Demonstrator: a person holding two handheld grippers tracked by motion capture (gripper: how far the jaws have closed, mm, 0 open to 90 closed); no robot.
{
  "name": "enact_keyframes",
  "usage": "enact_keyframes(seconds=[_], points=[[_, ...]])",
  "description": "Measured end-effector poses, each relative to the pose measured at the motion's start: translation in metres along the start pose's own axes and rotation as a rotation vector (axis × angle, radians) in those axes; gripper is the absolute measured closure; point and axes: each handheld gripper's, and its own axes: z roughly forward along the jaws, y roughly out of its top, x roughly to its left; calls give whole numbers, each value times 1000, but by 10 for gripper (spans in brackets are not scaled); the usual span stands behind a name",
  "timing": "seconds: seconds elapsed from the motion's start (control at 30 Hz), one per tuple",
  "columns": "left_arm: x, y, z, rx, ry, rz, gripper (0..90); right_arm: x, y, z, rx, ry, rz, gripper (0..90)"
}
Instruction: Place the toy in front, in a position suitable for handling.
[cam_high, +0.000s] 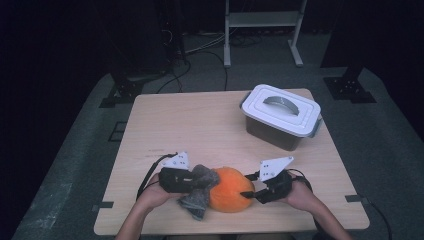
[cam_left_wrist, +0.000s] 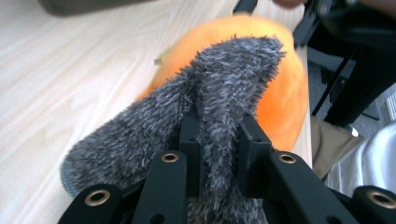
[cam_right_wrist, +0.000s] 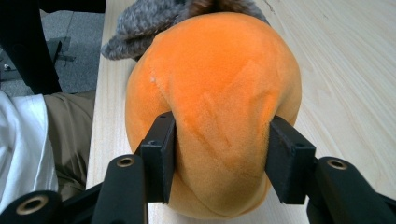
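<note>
Near table edge: left gripper (cam_high: 192, 181) clamped tight on a fold of grey fuzzy cloth (cam_left_wrist: 215, 107), which drapes against the left side of the orange plush ball (cam_high: 230, 189). Right gripper (cam_right_wrist: 219, 161) squeezes the ball's right side, pads denting the plush. Ball sits on the wooden table (cam_high: 200, 125). Far right: lidded white storage box (cam_high: 281, 116), well apart.

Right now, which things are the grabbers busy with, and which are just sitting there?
In use:
- orange plush, squeezed by the right gripper
- grey cloth, pinched by the left gripper and lying against the plush

Just sitting there:
- lidded box, closed, at the table's far right
- white frame on the floor beyond
</note>
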Motion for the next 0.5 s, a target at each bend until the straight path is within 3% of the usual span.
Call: enact_keyframes(seconds=[0.27, 0.4, 0.5], points=[[-7, 27, 7, -21, -15, 55, 752, 4, 3, 2, -1, 1, -24, 480], [-7, 24, 12, 7, -3, 61, 753, 3, 0, 2, 0, 6, -8, 461], [-5, 18, 12, 16, 4, 44, 753, 0, -1, 3, 7, 17, 37, 357]])
